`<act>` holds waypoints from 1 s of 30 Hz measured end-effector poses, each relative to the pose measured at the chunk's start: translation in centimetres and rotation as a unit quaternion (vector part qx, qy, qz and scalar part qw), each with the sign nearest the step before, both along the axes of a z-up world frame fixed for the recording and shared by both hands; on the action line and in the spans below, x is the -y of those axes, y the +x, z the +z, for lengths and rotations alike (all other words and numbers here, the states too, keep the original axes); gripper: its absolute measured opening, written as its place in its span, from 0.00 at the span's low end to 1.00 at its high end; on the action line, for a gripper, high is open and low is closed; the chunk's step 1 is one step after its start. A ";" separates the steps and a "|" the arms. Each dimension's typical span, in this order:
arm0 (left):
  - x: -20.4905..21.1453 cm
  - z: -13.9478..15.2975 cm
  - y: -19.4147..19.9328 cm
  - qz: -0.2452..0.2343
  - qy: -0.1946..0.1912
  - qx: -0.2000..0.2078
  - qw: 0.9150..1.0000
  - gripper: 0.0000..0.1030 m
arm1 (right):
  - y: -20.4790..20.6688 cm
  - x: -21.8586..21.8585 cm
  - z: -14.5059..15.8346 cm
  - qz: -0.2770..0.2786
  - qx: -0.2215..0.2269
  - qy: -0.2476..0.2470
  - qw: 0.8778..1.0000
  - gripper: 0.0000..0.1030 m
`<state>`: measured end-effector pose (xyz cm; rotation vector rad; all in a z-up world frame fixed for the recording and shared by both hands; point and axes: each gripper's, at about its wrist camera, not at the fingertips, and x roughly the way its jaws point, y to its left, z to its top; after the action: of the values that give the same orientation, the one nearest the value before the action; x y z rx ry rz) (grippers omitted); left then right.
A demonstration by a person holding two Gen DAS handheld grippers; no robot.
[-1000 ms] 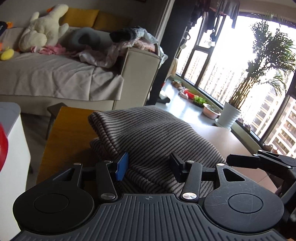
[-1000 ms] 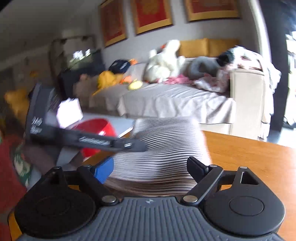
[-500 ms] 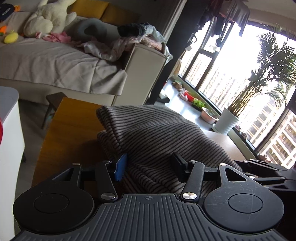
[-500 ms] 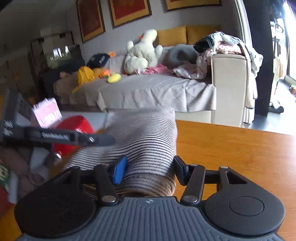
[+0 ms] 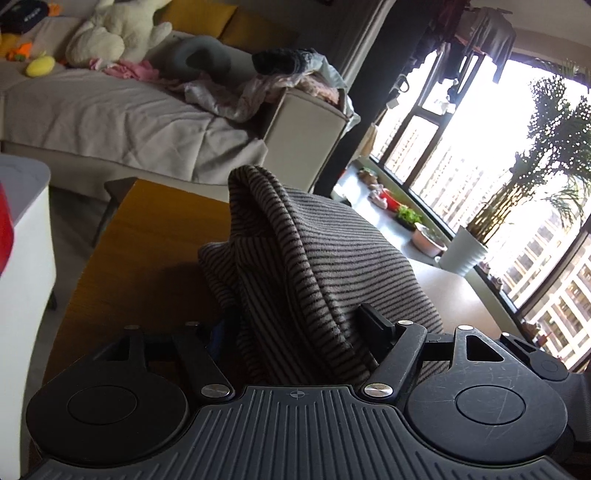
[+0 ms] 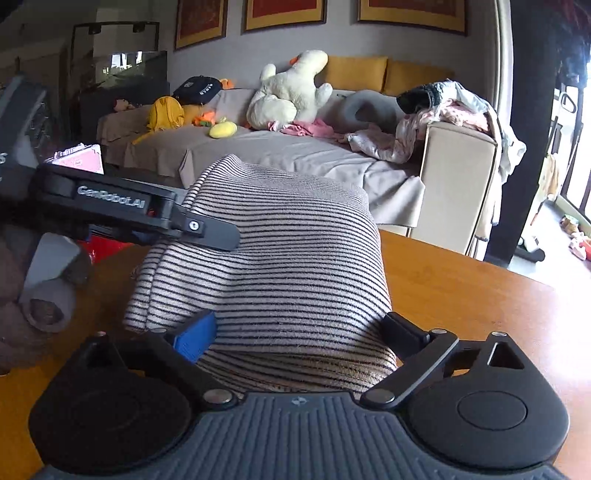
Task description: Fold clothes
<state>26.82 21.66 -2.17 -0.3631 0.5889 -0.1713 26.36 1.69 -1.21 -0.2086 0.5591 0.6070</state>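
Striped garment lying mostly folded on table; left gripper and right gripper both opening, straddling cloth; tidying remaining.

Left gripper's blue-padded fingers buried behind striped garment, red object cut off at frame edge

Left wrist view: low over the tabletop, close behind the striped garment, facing toward the sofa and the bright window. Right wrist view: equally low and close, from the garment's other side, facing the sofa and framed pictures. Shared by both: garment, tabletop, sofa, plush toy.
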 end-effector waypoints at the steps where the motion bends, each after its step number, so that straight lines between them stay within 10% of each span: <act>1: 0.5 0.6 -0.8 0.009 0.014 0.007 1.000 0.72 | -0.1 0.4 0.0 -0.004 -0.008 0.006 1.000 0.98; 11: 7.1 2.2 -10.7 0.102 0.079 -0.004 0.992 1.00 | -4.2 6.3 -0.9 -0.064 -0.075 0.016 0.995 1.00; 30: 13.1 -1.1 -13.5 0.152 0.185 -0.092 0.967 1.00 | -7.7 10.9 -1.7 -0.146 -0.073 -0.018 0.986 1.00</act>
<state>13.34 8.53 -3.28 -0.1013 0.7243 0.2681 18.67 -9.23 -2.87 -0.1129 0.7280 0.3293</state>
